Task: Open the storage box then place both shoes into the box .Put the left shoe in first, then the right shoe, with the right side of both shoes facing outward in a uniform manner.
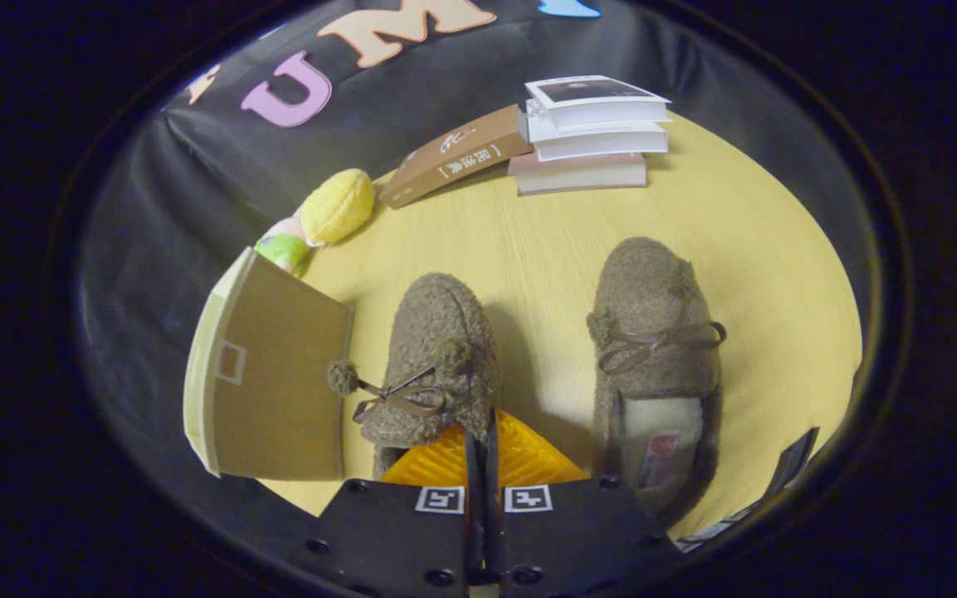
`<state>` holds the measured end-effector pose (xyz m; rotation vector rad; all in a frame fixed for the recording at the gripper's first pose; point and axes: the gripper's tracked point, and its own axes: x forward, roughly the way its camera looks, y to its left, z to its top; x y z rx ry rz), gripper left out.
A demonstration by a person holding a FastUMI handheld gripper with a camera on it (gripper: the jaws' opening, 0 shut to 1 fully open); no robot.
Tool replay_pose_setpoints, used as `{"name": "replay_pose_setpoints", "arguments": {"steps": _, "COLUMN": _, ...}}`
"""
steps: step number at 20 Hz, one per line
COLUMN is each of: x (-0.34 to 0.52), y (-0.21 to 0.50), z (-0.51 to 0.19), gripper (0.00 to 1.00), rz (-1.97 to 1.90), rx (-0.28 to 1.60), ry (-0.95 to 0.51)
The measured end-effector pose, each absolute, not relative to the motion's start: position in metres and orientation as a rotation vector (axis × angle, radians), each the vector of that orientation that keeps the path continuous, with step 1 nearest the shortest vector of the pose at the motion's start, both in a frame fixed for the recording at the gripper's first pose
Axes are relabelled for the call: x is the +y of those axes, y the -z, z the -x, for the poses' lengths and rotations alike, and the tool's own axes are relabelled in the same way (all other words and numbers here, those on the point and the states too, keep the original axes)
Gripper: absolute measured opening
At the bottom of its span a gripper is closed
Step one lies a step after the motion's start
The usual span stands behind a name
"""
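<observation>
The claw (483, 432) apparently pinched the fuzzy brown left slipper's (437, 365) heel rim; lift slowly toward the open cardboard box (271, 382).

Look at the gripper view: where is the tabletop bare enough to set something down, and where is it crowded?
Bare patches on the table: between the two shoes' toes and the stacked books, and beyond the right shoe. It is crowded where the box nearly meets the left shoe, whose rear edge the gripper pinches. Only a narrow strip separates the shoes.
</observation>
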<state>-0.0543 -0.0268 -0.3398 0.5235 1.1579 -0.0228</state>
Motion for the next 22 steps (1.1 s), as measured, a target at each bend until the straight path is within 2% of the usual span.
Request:
{"name": "replay_pose_setpoints", "arguments": {"steps": 6, "x": 0.011, "y": 0.274, "z": 0.024, "gripper": 0.04, "rz": -0.585, "rx": 1.085, "ry": 0.002}}
{"name": "replay_pose_setpoints", "arguments": {"steps": 14, "x": 0.108, "y": 0.189, "z": -0.023, "gripper": 0.04, "rz": -0.638, "rx": 0.998, "ry": -0.120}}
{"name": "replay_pose_setpoints", "arguments": {"steps": 22, "x": 0.211, "y": 0.206, "z": -0.035, "gripper": 0.04, "rz": -0.603, "rx": 1.046, "ry": -0.184}}
